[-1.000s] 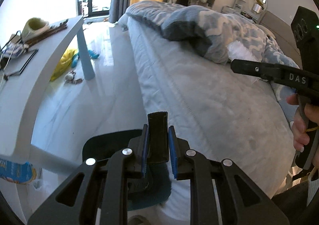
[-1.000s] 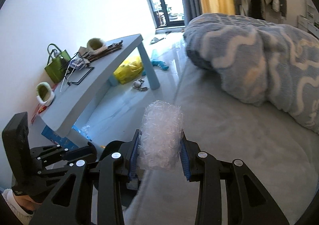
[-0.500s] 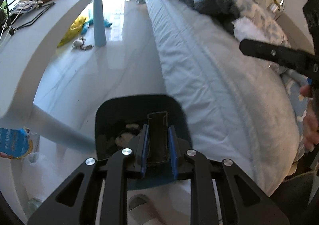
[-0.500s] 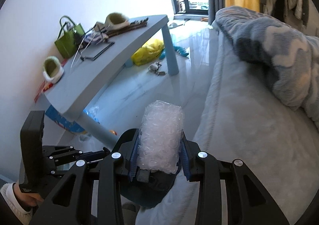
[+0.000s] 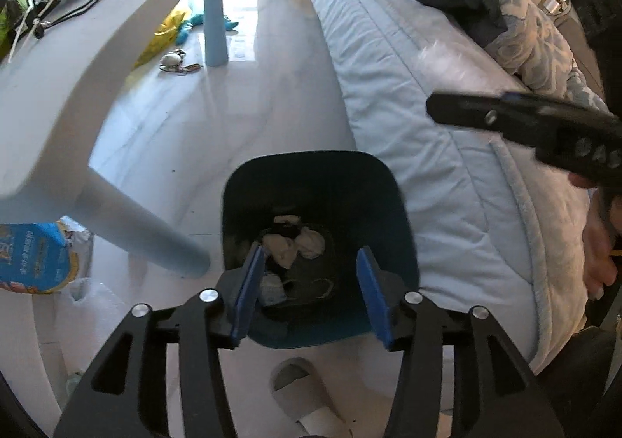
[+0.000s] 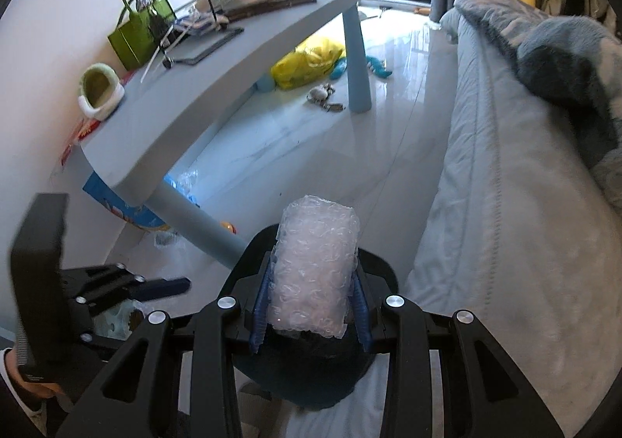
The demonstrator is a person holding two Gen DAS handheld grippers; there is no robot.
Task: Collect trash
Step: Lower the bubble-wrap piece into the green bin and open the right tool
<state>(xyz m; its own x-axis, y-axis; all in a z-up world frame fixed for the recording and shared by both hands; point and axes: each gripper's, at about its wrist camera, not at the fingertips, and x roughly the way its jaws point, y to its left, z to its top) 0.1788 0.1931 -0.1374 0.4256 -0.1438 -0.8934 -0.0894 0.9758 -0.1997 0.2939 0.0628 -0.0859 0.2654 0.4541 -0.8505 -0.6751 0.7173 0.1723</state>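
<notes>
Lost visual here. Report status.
Left tongs opening, empty, over dark blue plastic bin. Right tongs clamp clear bubble-wrap roll above bin. Nothing blocking.

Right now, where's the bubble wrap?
In the right wrist view, the bubble wrap is clamped in the right tongs, above the dark bin beside the bed.

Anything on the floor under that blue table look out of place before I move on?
Yes. A yellow bag, teal toy and a small trinket lie scattered by the far table leg, and crumpled clear plastic sits under the near end.
</notes>
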